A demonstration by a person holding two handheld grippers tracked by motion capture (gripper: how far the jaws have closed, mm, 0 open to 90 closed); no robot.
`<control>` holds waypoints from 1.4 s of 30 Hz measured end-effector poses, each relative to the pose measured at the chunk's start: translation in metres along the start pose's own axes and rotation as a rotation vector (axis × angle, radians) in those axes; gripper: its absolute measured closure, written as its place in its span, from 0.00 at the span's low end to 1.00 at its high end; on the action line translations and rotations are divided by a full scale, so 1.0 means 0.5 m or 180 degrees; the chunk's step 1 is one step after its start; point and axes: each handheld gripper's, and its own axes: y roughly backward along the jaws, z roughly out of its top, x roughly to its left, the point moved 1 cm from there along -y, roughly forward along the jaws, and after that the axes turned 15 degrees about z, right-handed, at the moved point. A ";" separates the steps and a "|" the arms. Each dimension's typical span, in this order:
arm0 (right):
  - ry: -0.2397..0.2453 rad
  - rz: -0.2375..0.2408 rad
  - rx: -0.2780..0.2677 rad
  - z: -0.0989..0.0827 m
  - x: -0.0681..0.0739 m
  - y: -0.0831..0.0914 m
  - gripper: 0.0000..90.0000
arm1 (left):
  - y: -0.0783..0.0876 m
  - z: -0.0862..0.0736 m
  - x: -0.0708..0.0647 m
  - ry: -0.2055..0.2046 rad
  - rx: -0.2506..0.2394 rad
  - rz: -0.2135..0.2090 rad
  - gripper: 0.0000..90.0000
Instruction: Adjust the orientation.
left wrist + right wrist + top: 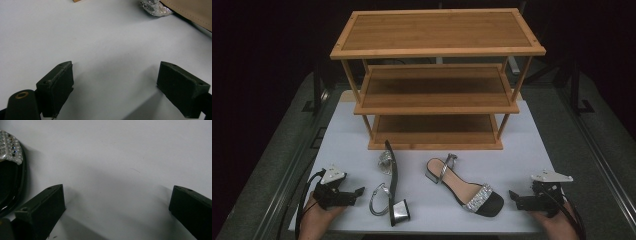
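Note:
Two silver-strapped block-heel sandals lie on the white table (512, 150). One sandal (389, 182) lies on its side left of centre, sole edge up. The other sandal (467, 187) stands upright right of centre, toe toward the front right; its rhinestone toe strap (10, 147) shows at the left of the right gripper view. My left gripper (359, 191) rests low at the front left, pointing right, jaws open and empty (115, 87). My right gripper (513, 196) rests at the front right, pointing left toward the upright sandal's toe, jaws open and empty (117, 207).
A three-tier bamboo shoe rack (437, 80) stands at the back of the table, all shelves bare. In the left gripper view a sparkly strap (153, 6) and a tan insole (192, 11) appear at the top right. Dark floor surrounds the table.

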 end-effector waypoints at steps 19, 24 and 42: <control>-0.0007 0.0004 -0.0006 0.000 0.000 0.000 0.00 | 0.006 0.005 0.007 0.0017 -0.0026 -0.0136 0.27; -0.0004 0.0003 -0.0002 -0.001 0.000 0.000 0.00 | 0.009 0.021 0.005 -0.0061 -0.0057 -0.0240 0.43; -0.0007 0.0004 -0.0002 -0.001 0.000 0.000 0.00 | -0.032 0.101 -0.004 -0.0248 -0.0273 -0.0318 0.54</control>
